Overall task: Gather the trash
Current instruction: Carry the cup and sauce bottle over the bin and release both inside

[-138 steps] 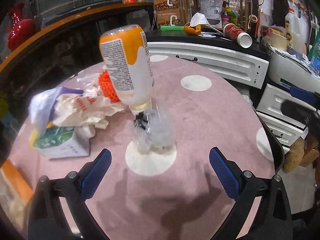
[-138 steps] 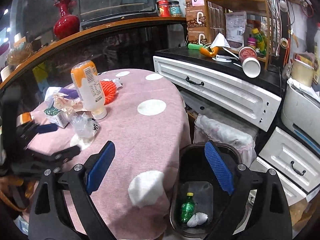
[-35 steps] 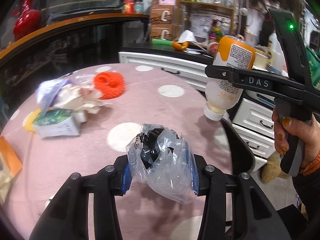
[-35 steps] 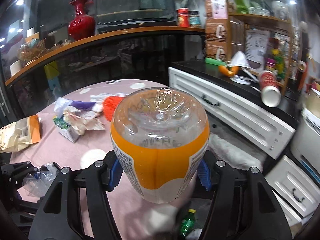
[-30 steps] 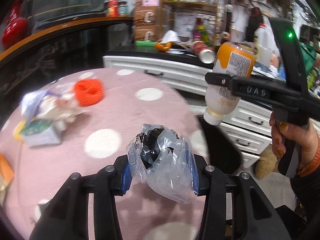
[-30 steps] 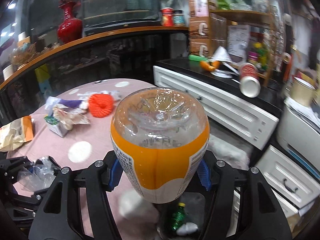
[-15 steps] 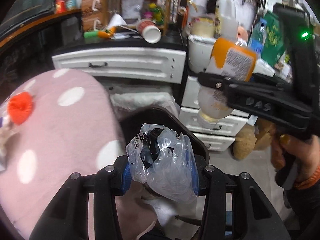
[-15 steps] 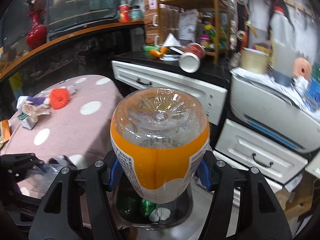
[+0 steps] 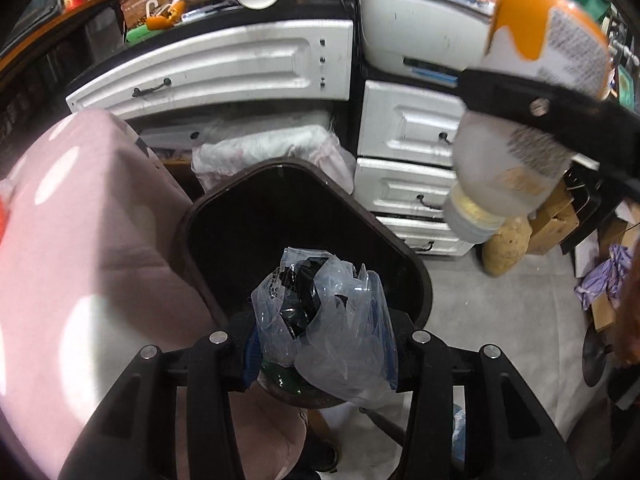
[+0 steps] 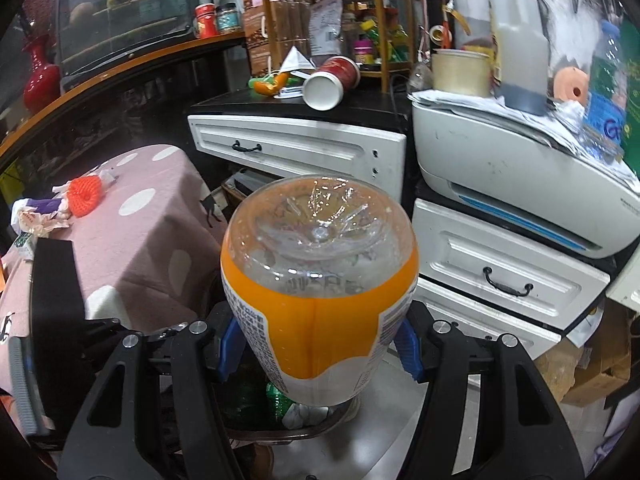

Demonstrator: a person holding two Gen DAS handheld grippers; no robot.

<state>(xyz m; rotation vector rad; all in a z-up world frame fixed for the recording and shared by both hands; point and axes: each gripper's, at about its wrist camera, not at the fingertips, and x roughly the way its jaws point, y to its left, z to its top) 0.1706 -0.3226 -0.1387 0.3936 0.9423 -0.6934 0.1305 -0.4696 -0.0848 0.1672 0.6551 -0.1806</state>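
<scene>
Nearest, the left gripper point(image 9: 320, 344) is clamped on a crumpled clear plastic bag point(image 9: 332, 320), held just above the near rim of the dark trash bin point(image 9: 416, 264) on the floor. The bag looks very light and soft; it may cling to the pads, so a wide release seems wise. A little farther, the right gripper point(image 10: 318, 344) is closed around the middle of an orange-labelled bottle point(image 10: 320, 280), cap down, over the bin. It seems empty, light, stiff and smooth. Beyond, more trash lies at the far edge of the pink dotted table point(image 10: 152, 232).
</scene>
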